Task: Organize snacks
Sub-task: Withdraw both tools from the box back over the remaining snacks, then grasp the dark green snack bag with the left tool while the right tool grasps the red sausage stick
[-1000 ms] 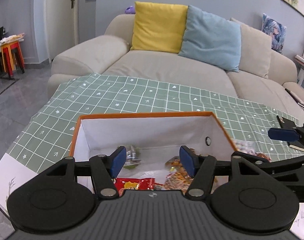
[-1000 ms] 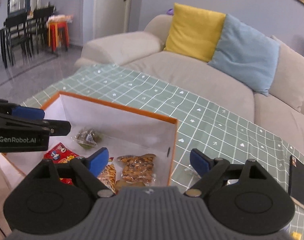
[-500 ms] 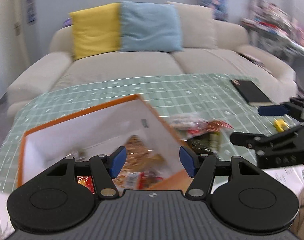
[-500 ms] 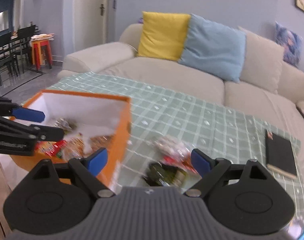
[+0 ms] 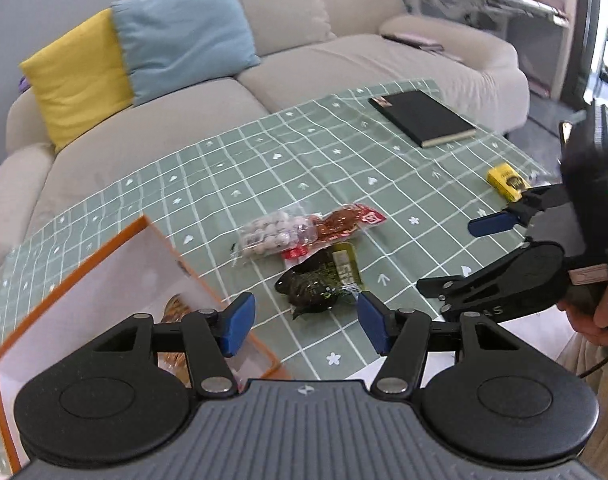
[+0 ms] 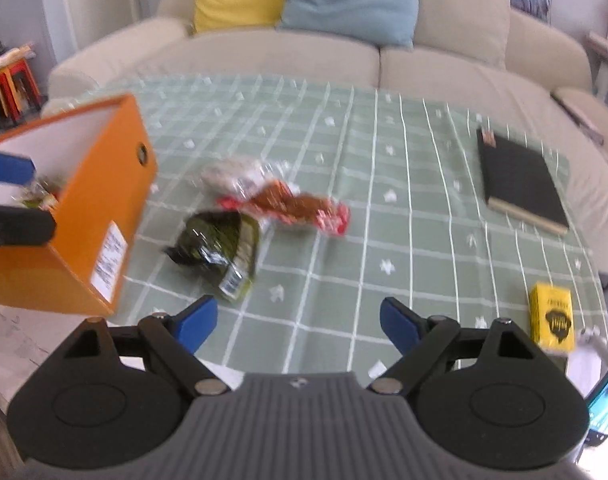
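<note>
Both tools are empty, jaws closing slightly. Just ahead of the left tool [image 5: 304,322], the dark packet [image 5: 318,284] looks light, crinkly, slippery; pinch its flat edge.

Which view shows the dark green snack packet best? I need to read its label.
The left wrist view: the dark green snack packet lies sharp and close ahead of the left gripper. The right wrist view shows it whole but motion-blurred, beside the orange box.

We see the orange box [image 5: 152,236] cut off at the left wrist view's left edge, its contents mostly hidden behind the left gripper [image 5: 304,320]. In the right wrist view, blur smears the snack packets [image 6: 280,200].
</note>
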The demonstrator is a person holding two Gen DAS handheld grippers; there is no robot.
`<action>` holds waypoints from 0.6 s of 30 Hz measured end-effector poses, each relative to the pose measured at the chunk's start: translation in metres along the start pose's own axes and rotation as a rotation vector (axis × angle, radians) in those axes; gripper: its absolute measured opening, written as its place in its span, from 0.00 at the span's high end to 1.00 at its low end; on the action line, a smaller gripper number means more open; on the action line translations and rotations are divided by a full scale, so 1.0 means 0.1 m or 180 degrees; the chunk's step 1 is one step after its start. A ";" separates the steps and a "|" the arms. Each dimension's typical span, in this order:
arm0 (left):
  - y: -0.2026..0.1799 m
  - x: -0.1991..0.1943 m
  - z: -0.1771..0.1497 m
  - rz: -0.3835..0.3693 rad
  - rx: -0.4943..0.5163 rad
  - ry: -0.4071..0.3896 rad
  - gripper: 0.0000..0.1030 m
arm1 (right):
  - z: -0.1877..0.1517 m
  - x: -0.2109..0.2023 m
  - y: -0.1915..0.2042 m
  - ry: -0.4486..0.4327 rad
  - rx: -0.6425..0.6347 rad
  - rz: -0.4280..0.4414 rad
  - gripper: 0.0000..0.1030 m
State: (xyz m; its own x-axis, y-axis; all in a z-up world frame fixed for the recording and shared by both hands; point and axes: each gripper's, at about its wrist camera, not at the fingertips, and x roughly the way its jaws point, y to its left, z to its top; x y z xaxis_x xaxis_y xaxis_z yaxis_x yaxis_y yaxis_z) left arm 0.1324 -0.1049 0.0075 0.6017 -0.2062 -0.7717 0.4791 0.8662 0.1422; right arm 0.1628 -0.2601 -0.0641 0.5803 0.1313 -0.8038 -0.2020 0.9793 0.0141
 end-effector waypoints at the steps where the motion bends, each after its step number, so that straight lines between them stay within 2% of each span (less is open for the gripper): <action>1: -0.02 0.03 0.03 -0.0026 0.0022 0.0034 0.32 | 0.00 0.04 -0.02 0.0051 0.0016 0.0008 0.20; 7: 0.05 0.29 0.21 -0.0185 -0.0041 0.0268 0.42 | 0.07 0.22 -0.13 0.0197 0.0232 0.0196 0.27; 11: 0.12 0.50 0.35 -0.0303 -0.0143 0.0398 0.44 | 0.14 0.33 -0.11 0.0224 0.0211 0.0298 0.32; 15: 0.02 0.77 0.42 -0.0421 0.0191 0.0680 0.44 | 0.26 0.45 -0.10 0.0195 0.0015 0.0269 0.33; 18: -0.09 0.95 0.42 -0.0382 0.0528 0.0879 0.41 | 0.35 0.56 -0.18 0.0231 -0.0067 0.0285 0.34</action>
State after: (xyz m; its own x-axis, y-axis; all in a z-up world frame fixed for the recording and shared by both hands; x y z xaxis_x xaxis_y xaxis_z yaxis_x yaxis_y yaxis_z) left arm 0.2125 -0.1512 -0.0411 0.3499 -0.1513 -0.9245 0.6470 0.7527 0.1217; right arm 0.2268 -0.2647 -0.0886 0.5007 0.2057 -0.8408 -0.2675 0.9606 0.0757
